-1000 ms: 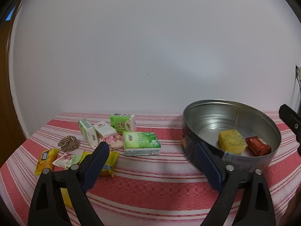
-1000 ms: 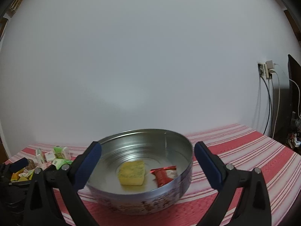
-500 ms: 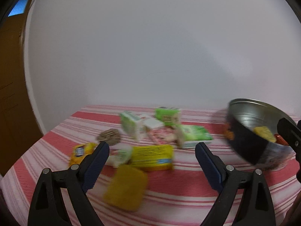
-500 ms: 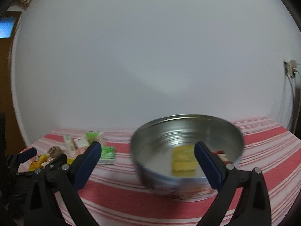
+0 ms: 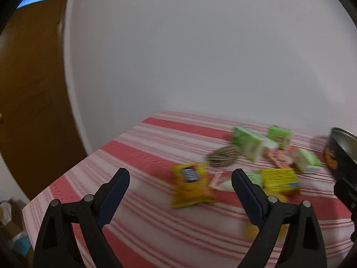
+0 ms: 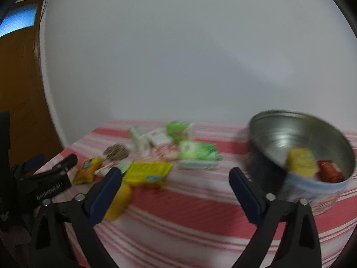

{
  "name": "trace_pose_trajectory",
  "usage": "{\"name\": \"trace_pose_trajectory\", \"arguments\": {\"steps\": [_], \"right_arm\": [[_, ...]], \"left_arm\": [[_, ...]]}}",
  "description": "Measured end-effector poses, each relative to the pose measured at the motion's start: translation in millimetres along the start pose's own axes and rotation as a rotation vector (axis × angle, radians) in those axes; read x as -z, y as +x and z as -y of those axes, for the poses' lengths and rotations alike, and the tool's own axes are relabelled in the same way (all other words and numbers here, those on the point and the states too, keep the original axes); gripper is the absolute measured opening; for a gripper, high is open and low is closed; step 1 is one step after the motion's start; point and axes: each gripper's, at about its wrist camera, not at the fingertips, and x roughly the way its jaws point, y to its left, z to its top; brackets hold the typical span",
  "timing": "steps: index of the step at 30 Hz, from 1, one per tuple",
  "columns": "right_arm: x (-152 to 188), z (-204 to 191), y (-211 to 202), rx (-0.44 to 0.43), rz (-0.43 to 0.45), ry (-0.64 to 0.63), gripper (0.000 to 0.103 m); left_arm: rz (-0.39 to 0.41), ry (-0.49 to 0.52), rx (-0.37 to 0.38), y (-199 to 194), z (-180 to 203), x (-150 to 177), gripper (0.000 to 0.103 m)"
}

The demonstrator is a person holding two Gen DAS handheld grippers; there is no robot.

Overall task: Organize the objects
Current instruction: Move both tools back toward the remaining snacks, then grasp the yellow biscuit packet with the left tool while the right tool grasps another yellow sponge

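A round metal tin (image 6: 299, 134) stands on the striped tablecloth and holds a yellow sponge (image 6: 301, 162) and a red packet (image 6: 328, 173); its edge shows in the left wrist view (image 5: 341, 154). Left of it lie loose items: a yellow snack bag (image 5: 189, 184), a striped ball (image 5: 222, 159), green tissue packs (image 5: 247, 145), a yellow-green packet (image 5: 279, 177) and a green pack (image 6: 197, 154). My left gripper (image 5: 180, 186) is open and empty above the snack bag. My right gripper (image 6: 175, 184) is open and empty between the pile and the tin.
The red-and-white striped table (image 5: 156, 147) ends at the left near a brown wooden door (image 5: 29, 89). A white wall stands behind. The left gripper's body shows at the left of the right wrist view (image 6: 44, 183). Both views are motion-blurred.
Both grippers have swung left: the tin has slid to the right edge of each view and the pile of packets has moved toward the centre. Both stay open.
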Motion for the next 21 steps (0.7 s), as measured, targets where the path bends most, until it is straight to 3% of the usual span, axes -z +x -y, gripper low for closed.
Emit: {"name": "trace_pose_trajectory", "arguments": {"steps": [12,17,18,19,21], "right_arm": [[7.5,-65.5,63.8,-0.074,-0.26,-0.04,0.091],[18.0,-79.7,102.0,-0.081,-0.42,-0.038,0.069],[18.1,-79.5,103.5,-0.087,-0.425,-0.03,0.067],[17.3,-79.2,101.3,-0.093,-0.415,-0.029,0.058],[17.0,-78.1,99.4,-0.112,-0.411,-0.035,0.057]], "left_arm": [[-0.104,-0.016,-0.07,26.9,-41.4,-0.8,0.094],[-0.138,-0.02,-0.047,33.3,-36.1,-3.5,0.094],[-0.145,-0.015,-0.038,35.1,-32.4,-4.5,0.094],[-0.152,-0.008,-0.032,38.4,-28.2,-5.4,0.094],[-0.171,0.007,-0.028,46.3,-19.0,-7.0,0.094]]}}
